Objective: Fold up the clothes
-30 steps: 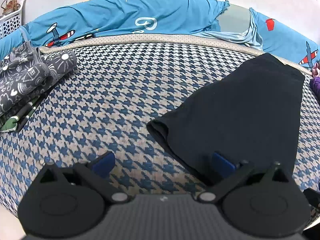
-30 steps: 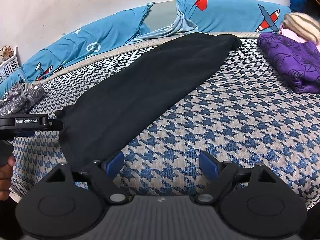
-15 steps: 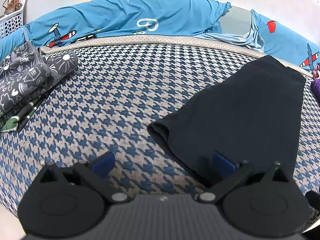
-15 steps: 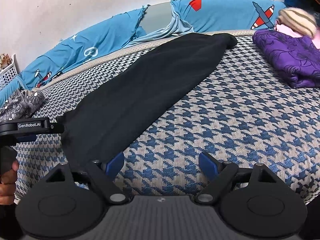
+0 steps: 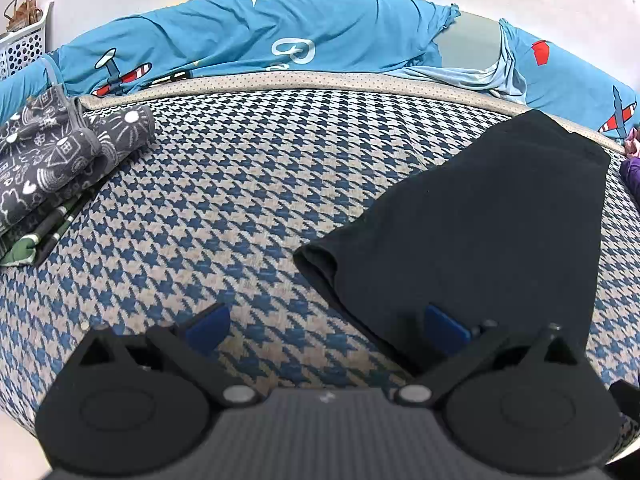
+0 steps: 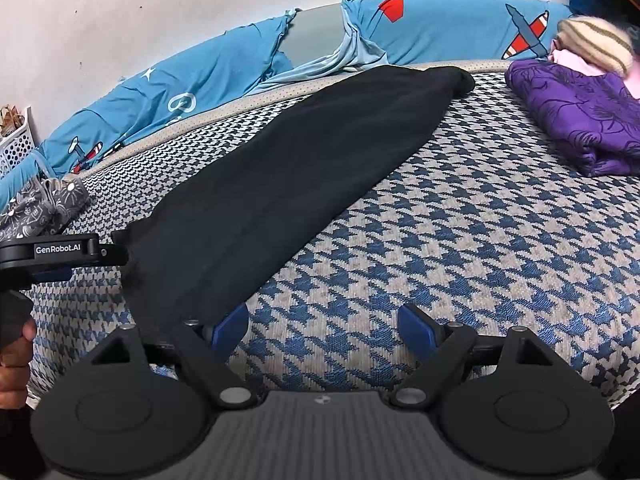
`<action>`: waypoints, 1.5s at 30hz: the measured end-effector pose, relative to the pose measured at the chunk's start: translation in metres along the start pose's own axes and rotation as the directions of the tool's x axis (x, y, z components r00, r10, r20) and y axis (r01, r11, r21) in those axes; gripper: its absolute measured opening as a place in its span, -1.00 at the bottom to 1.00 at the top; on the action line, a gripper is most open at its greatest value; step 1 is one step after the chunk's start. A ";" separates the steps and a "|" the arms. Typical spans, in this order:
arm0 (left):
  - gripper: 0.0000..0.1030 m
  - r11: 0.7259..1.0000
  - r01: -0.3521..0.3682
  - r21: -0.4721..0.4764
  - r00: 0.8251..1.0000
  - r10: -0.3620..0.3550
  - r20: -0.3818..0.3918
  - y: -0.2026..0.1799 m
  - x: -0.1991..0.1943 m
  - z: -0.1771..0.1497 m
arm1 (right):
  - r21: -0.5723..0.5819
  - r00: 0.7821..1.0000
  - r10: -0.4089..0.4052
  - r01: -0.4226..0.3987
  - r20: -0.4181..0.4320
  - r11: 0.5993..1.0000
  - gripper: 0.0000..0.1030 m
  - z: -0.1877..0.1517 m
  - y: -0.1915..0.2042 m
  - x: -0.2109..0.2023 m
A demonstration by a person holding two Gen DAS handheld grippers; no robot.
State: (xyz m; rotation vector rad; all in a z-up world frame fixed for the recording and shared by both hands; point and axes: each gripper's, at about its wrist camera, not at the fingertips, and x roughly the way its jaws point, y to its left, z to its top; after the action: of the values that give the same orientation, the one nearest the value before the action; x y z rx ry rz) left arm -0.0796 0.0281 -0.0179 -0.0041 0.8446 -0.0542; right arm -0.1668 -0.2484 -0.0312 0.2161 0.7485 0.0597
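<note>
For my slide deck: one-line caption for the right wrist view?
Open right claw hovers over houndstooth bedcover beside a long folded black garment.

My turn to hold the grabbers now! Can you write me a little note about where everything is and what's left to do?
Left gripper: open, holding nothing, its right finger over the near end of the black garment.
Right gripper: open, holding nothing, at the garment's near right corner.
The garment lies as a long strip on the houndstooth bed.
Done: grey patterned clothes lie folded at the left.
Left: grab the near end and fold the strip; the purple cloth probably waits too.
</note>
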 end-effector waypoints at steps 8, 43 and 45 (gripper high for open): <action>1.00 1.000 0.000 0.002 1.000 0.000 0.002 0.000 -0.001 0.001 | -0.001 1.000 -0.001 0.001 0.000 1.000 0.59 0.000 0.000 0.001; 1.00 1.000 -0.005 -0.025 1.000 0.005 0.009 0.005 -0.003 0.004 | 0.007 0.999 0.006 -0.007 0.052 1.000 0.58 0.006 0.001 -0.011; 1.00 1.000 -0.006 -0.026 1.000 0.006 0.009 0.005 -0.003 0.004 | 0.000 0.999 0.011 -0.011 0.052 1.000 0.58 0.006 0.002 -0.011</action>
State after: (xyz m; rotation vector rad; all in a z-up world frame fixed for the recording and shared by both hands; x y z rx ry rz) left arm -0.0778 0.0331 -0.0130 -0.0260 0.8358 -0.0374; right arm -0.1711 -0.2485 -0.0192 0.2212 0.6954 0.0638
